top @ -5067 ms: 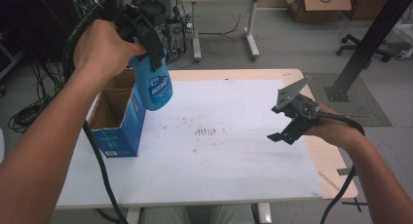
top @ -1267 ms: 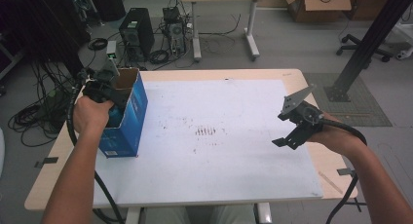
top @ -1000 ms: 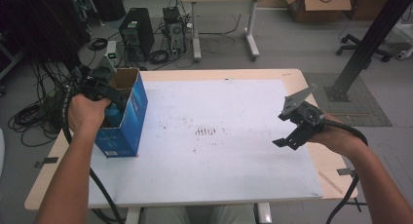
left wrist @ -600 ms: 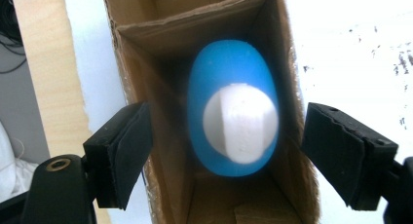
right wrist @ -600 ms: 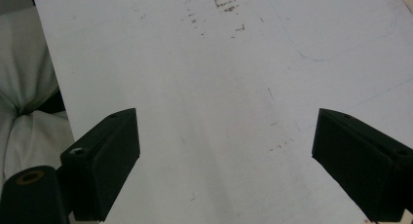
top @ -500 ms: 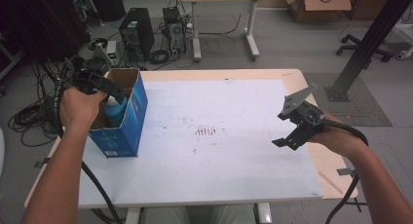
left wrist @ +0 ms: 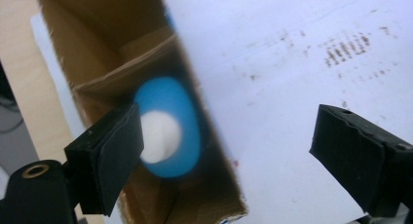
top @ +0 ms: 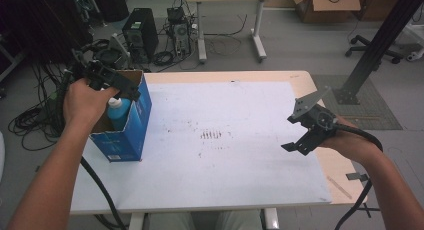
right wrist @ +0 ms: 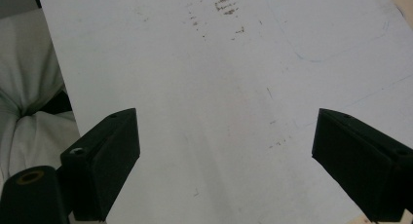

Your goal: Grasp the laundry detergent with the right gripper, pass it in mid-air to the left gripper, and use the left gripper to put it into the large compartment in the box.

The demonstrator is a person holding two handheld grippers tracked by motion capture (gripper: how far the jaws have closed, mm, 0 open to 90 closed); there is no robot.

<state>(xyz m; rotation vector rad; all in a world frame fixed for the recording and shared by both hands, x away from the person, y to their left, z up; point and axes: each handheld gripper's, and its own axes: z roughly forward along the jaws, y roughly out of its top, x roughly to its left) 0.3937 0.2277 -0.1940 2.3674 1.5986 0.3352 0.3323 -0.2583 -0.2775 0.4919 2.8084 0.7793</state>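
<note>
The left gripper (top: pixel 107 80) is hovering with jaws spread wide and empty over the blue box (top: pixel 125 125) at the desk's left edge, where the blue bottle (top: pixel 116 112) is now standing (released, no longer gripped). The right gripper (top: pixel 310 125) is gaping wide too, holding nothing, unmoved near the right edge.

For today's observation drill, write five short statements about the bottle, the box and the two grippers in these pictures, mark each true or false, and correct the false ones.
1. The bottle stands inside the box. True.
2. The left gripper is shut on the bottle. False: its jaws are wide apart with nothing between them, above the box.
3. The right gripper holds a cloth. False: it is open and holds nothing.
4. The box sits near the table's left edge. True.
5. The bottle's cap is red. False: it is white, on a blue bottle.
</note>
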